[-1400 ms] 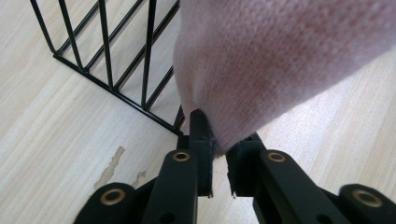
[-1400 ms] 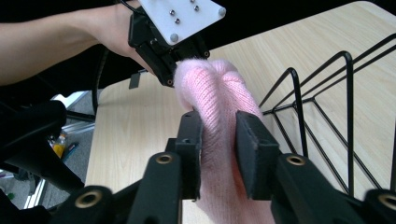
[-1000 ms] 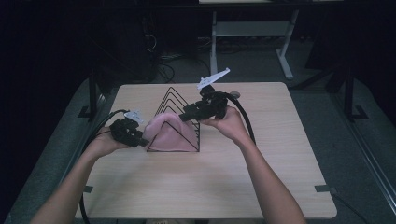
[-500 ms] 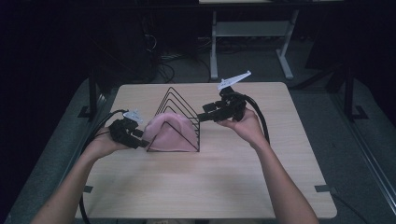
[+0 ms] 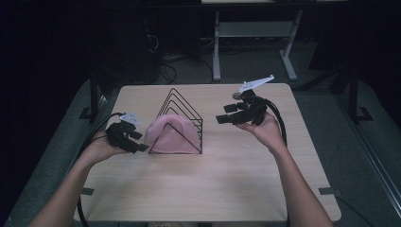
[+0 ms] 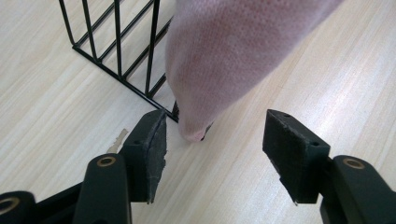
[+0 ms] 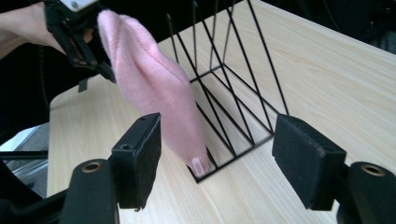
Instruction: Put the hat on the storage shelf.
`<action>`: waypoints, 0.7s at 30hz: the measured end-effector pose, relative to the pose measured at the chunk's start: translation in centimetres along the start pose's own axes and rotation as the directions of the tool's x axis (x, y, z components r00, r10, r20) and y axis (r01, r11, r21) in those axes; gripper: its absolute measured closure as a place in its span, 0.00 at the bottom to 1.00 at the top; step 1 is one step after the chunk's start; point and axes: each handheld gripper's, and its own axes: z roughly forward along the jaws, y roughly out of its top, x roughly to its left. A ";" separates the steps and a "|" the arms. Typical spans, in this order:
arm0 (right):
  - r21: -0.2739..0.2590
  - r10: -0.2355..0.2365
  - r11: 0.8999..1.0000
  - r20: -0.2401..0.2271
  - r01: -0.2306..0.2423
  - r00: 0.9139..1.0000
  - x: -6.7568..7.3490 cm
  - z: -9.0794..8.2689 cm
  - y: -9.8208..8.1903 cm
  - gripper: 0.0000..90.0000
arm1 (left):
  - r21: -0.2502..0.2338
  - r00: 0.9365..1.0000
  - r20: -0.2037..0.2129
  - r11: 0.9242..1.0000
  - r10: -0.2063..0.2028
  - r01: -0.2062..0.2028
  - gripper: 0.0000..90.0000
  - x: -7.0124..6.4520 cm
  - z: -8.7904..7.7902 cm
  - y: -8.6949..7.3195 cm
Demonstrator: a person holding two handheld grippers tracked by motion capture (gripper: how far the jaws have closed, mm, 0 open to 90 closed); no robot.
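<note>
A pink knit hat is draped over the near end of a black wire triangular rack on the wooden table. My left gripper is open just left of the hat's lower corner. In the left gripper view the hat hangs ahead of the open left gripper with nothing between the jaws. My right gripper is open and held above the table, right of the rack. The right gripper view shows the hat on the rack beyond the open right gripper.
A white-legged desk frame and cables stand on the dark floor behind the table. Black cables trail from both grippers. Bare tabletop lies in front of the rack and to its right.
My right gripper has let go of the hat and drawn back to the right, away from the rack. The hat now rests on the rack. The left gripper stays near the hat's left corner.
</note>
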 end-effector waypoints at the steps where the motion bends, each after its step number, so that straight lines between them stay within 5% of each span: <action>1: -0.001 0.002 1.000 0.007 -0.002 1.000 -0.1 -0.2 -0.2 0.35 | -0.005 1.000 -0.002 1.000 -0.011 0.011 0.43 -0.1 0.0 -0.1; 12: 0.022 0.053 0.998 0.064 -0.054 0.997 -0.9 -2.1 -3.4 0.32 | -0.043 0.999 -0.006 0.998 -0.048 0.048 0.39 -0.2 -0.6 -1.3; 21: 0.011 0.109 0.994 0.101 -0.111 0.989 -2.0 -3.7 -6.4 0.32 | -0.017 0.998 -0.019 0.998 -0.054 0.054 0.38 -0.2 -0.1 -2.2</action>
